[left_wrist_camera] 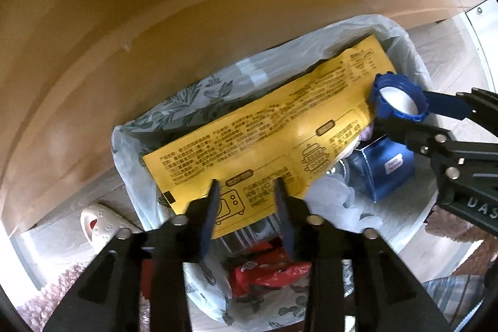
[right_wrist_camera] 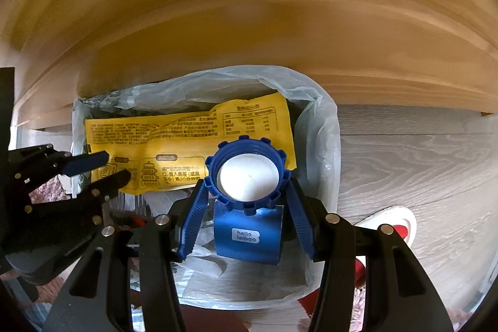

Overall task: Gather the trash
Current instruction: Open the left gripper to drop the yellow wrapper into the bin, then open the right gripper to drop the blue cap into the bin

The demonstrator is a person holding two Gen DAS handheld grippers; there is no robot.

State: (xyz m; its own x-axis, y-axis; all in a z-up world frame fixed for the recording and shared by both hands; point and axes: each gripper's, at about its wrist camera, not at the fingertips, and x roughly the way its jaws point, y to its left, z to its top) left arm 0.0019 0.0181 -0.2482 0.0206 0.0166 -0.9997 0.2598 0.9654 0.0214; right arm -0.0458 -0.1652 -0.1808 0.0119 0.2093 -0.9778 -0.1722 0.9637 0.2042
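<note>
Yellow wrapper (left_wrist_camera: 258,142): lying across lined bin (left_wrist_camera: 130,145), released. Left gripper (left_wrist_camera: 247,185): hovering at its 6 o'clock, jaws parted, empty. Right gripper (right_wrist_camera: 247,192): clamping blue lid (right_wrist_camera: 247,176) over the bin's 3 o'clock side, for dropping.

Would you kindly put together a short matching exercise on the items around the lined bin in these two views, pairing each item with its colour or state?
Items:
1. food wrapper
2. bottle cap
3. bin liner
4. left hand-held gripper

Descriptions:
A. blue and toothed, held between two blue fingers over the bin
B. translucent plastic with a leaf print, draped over the bin rim
C. yellow with black print, lying across the bin opening
D. fingers apart, nothing pressed between them

Pairs: 1-C, 2-A, 3-B, 4-D
</note>
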